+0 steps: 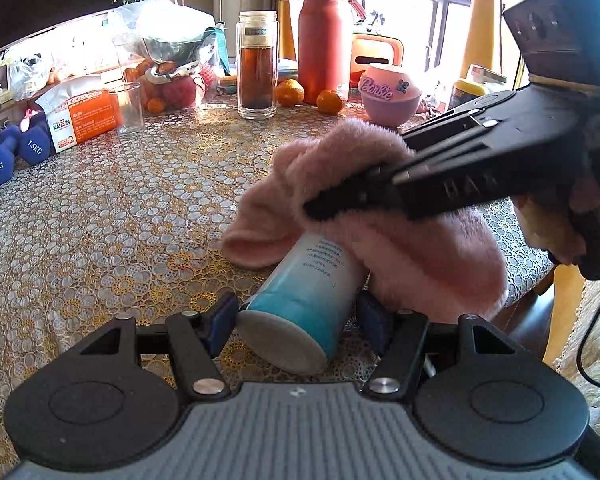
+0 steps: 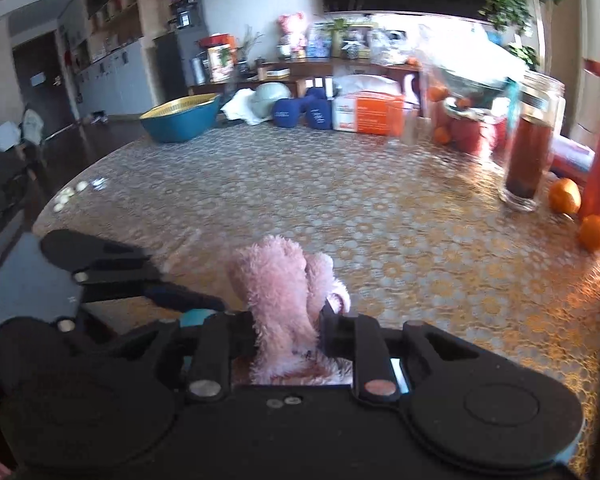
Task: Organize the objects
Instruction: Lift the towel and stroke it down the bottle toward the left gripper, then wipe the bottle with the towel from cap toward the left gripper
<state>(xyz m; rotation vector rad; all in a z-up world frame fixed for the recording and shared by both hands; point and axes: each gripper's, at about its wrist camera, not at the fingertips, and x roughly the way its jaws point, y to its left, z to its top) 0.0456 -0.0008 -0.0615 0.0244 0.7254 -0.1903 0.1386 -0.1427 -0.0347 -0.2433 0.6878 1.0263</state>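
Note:
A white and teal bottle [image 1: 308, 296] lies tilted between the fingers of my left gripper [image 1: 300, 316], which is shut on it just above the patterned table [image 1: 100, 220]. A fluffy pink cloth [image 1: 380, 248] drapes over the bottle's far end. My right gripper [image 1: 332, 204] comes in from the right and is shut on that cloth. In the right wrist view the pink cloth [image 2: 284, 300] stands pinched between the right gripper's [image 2: 286, 332] fingers, and the left gripper [image 2: 188, 300] shows at the left, with a bit of the teal bottle [image 2: 192, 316].
At the table's back stand a tea jar [image 1: 257, 64], a red flask [image 1: 326, 36], oranges [image 1: 330, 102], a pink Barbie bowl [image 1: 390, 94], a glass [image 1: 128, 108], an orange box [image 1: 82, 116] and blue dumbbells [image 1: 16, 152]. A teal bowl [image 2: 180, 116] sits far left.

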